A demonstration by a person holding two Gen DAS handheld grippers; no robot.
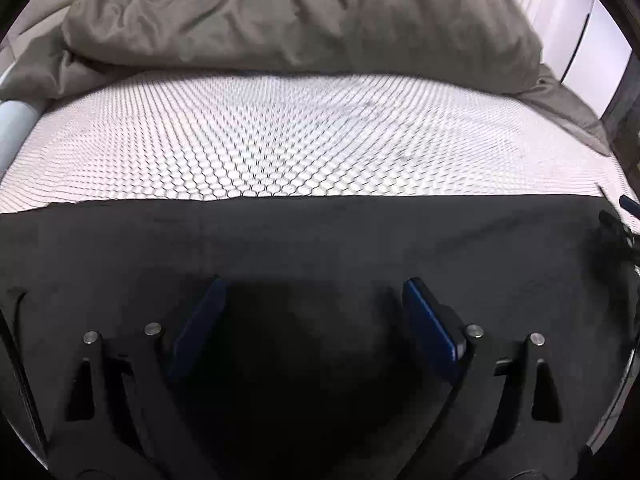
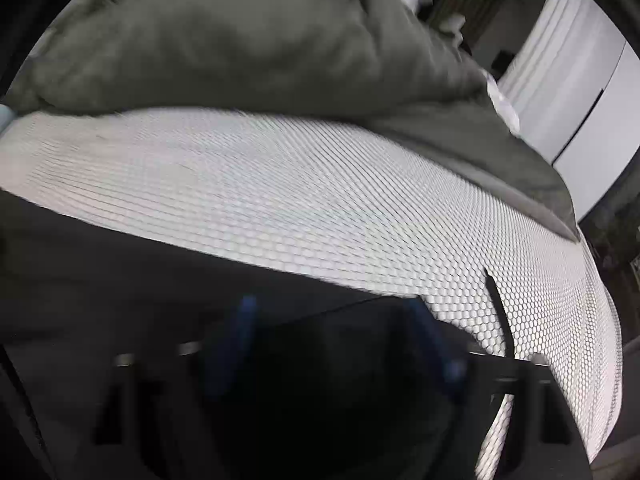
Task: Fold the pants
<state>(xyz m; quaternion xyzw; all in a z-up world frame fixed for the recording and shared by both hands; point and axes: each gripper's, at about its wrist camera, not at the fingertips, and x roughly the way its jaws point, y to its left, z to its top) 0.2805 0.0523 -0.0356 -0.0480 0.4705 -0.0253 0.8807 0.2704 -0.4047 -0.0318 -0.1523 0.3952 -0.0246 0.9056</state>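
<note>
Black pants (image 1: 320, 236) lie flat across the near part of a white bed with a honeycomb pattern (image 1: 280, 140). My left gripper (image 1: 314, 288) hovers over the dark cloth with its blue pads wide apart and nothing between them. In the right wrist view the pants (image 2: 120, 272) fill the lower left, their edge running diagonally, with a thin black drawstring (image 2: 498, 300) trailing onto the white sheet. My right gripper (image 2: 332, 308), blurred, stands open above the pants' edge with no cloth caught between its pads.
A bunched grey-brown duvet (image 1: 300, 16) is piled along the far side of the bed (image 2: 360, 200). White wardrobe doors (image 2: 580, 112) stand beyond the bed on the right. A pale blue cylinder (image 1: 16, 120) sits at the left edge.
</note>
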